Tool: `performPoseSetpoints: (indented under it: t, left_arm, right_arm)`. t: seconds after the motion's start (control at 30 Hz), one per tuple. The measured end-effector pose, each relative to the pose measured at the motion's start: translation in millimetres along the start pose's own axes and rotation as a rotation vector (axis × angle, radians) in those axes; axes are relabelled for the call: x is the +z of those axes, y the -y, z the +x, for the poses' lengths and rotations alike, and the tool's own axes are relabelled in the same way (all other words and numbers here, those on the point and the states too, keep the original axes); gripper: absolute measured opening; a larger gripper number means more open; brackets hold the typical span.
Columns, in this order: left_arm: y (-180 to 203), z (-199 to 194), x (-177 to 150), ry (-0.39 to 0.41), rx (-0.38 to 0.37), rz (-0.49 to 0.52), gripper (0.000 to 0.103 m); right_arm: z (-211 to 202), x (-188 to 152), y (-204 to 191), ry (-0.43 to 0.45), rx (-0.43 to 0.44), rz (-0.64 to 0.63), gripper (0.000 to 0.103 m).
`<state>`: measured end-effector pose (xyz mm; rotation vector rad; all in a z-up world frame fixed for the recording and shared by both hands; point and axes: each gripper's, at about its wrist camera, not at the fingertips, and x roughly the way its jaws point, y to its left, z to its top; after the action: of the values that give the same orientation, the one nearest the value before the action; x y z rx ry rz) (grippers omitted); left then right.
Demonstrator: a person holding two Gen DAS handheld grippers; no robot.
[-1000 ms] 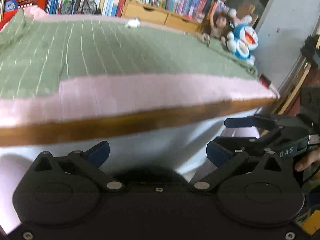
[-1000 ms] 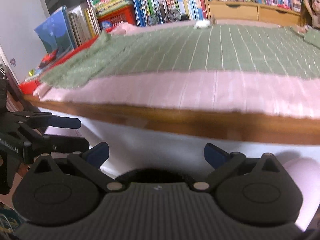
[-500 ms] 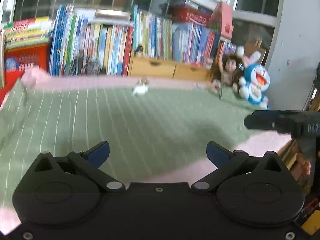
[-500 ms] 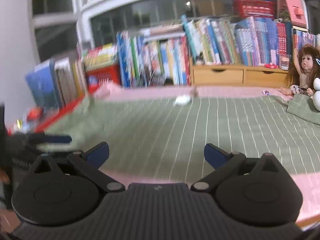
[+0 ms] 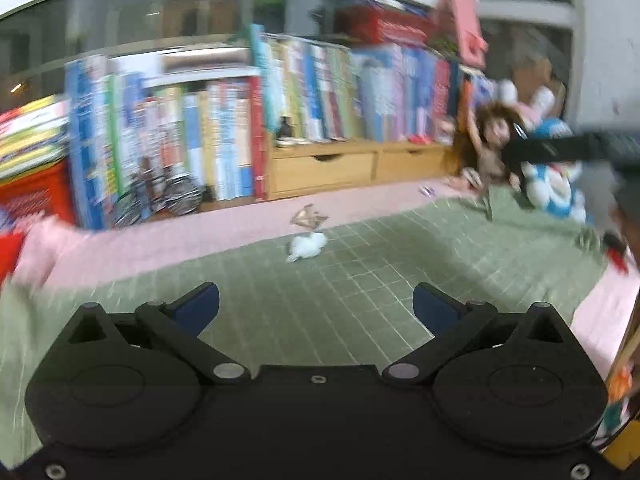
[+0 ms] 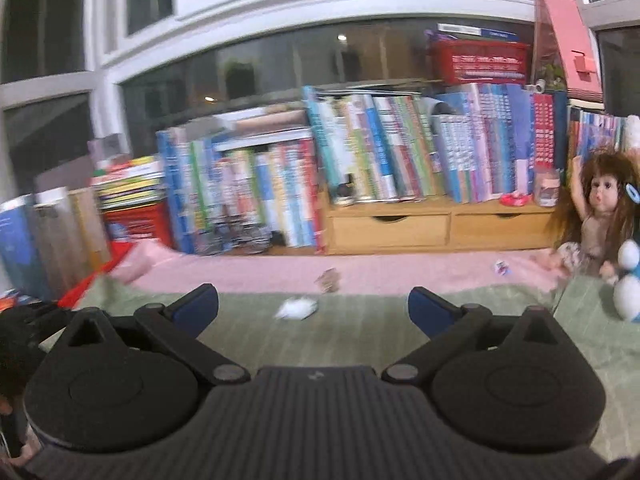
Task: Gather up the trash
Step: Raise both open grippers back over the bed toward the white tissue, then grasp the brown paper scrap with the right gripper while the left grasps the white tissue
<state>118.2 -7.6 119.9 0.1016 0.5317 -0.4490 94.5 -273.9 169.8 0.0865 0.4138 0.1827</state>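
Note:
A crumpled white tissue (image 5: 306, 245) lies on the green striped blanket (image 5: 360, 300), and a brown wrapper (image 5: 308, 218) sits just behind it on the pink sheet. A tiny purple-white scrap (image 5: 427, 190) lies farther right. The right wrist view shows the same tissue (image 6: 296, 307), brown wrapper (image 6: 329, 280) and small scrap (image 6: 501, 268). My left gripper (image 5: 316, 306) is open and empty, well short of the tissue. My right gripper (image 6: 313, 307) is also open and empty, with the tissue ahead between its blue fingers (image 6: 430, 308). The right gripper's arm crosses the left view's far right.
A long row of books (image 6: 360, 168) and a wooden two-drawer box (image 6: 436, 228) line the back under a window. A doll (image 6: 596, 216) and a blue-white plush toy (image 5: 556, 192) sit at the right. A red basket (image 5: 32, 196) stands at the left.
Both grippers have risen from below the bed's edge to above the blanket and moved forward; the tissue and wrapper are now closer. Both stayed open.

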Motion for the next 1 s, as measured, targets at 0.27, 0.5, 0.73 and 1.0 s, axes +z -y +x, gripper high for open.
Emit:
performPoseSetpoints:
  t: [0.27,0.5,0.73,1.0]
  left_arm:
    - [-32,121,29,-0.106,-0.052,-0.002,0.103]
    - [-37,209,25,-0.155,-0.033,0.062,0.080]
    - [-35,247,18,-0.172,-0.058,0.092,0.071]
    - [-43,262,14,-0.130,-0.104,0.066,0.031]
  right_arm:
    - [117,18,30,-0.124,-0.003,0.099,0.103]
    - [203,22,34,-0.194,-0.010,0.088,0.103]
    - [253,9,40,-0.260,0.020,0.095,0.103]
    - [281,-3,30,-0.313,0.044,0.018,0.090]
